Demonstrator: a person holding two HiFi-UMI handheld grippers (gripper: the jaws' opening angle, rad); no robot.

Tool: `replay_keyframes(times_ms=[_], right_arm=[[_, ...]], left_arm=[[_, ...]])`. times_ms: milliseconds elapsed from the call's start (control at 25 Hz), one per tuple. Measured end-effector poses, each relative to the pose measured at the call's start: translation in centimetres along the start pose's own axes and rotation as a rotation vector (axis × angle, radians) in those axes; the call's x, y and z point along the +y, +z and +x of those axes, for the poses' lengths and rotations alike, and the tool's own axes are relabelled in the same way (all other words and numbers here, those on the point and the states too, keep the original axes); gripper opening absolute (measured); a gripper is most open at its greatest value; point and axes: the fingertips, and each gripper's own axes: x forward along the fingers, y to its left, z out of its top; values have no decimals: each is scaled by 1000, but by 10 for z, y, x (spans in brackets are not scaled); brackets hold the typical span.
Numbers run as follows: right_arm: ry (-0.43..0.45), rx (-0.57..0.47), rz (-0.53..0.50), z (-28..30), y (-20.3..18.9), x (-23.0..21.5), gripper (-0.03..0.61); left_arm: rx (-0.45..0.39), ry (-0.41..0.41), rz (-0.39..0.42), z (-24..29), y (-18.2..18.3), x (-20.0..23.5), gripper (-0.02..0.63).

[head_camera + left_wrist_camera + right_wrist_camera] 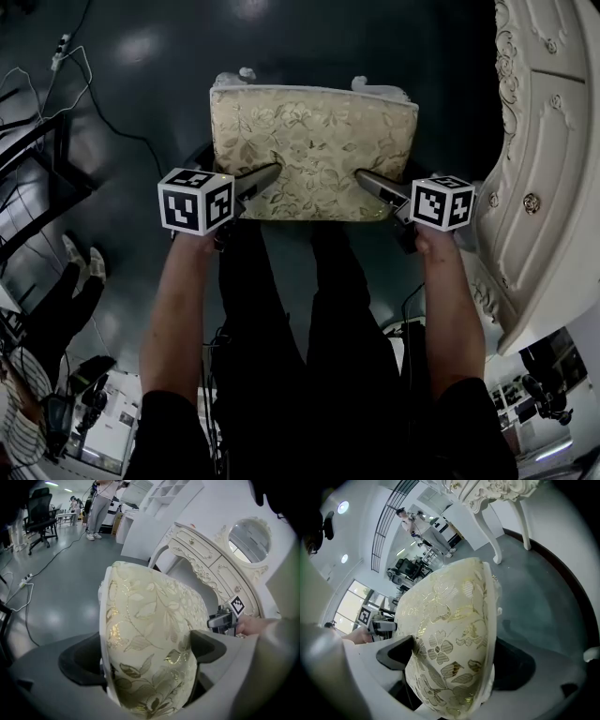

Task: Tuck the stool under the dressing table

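Note:
The stool [314, 150] has a cream cushion with gold leaf pattern and a white frame; it sits in front of me, left of the white carved dressing table [539, 169]. My left gripper [267, 178] is shut on the cushion's near left edge, my right gripper [367, 181] shut on its near right edge. In the left gripper view the stool cushion [150, 639] fills the space between the jaws, with the dressing table [206, 559] and its round mirror [249, 537] beyond. In the right gripper view the stool cushion [450, 634] is clamped the same way, below a table leg [490, 531].
Dark grey floor [141, 112] surrounds the stool. A white cable and power strip [61, 56] lie at far left beside a black frame [37, 178]. A seated person's feet [84, 262] are at left. Office chairs [40, 517] and standing people are farther off.

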Motion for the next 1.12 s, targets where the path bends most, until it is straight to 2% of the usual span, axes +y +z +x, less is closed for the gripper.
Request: replay_keyframes(times_ms=[160,200,320,400,760,800,920,960,1120], right_arm=[[-35,-45,20,-6,0,3,508],[-30,-37,10,-4,1,-1,508],[30,57,-54,12,0,-19,508],[50,84,-75,22,-1,-28,508],[52,63,-57,25,-13,-23,508],[60,83,-69,27,-15,-19,508],[100,199,-167,27,-2,-16,508],[103,216,-182,25,0,-15,508],[91,182,-137,24,-1,-17,508]], left_arm=[[10,-38,39,3,9,-1,574],[5,-31,26,6,5,0,574],[-21,42,-84,15,-22,0,574],[-31,64,-115,22,-32,2,574],[-83,61,-75,16,-37,7,574],[-95,71,-92,11,-43,7,574],[-172,132,-228,2,-59,-5,574],[-181,139,-249,1,-61,-7,574],[-161,119,-216,4,-52,-4,574]])
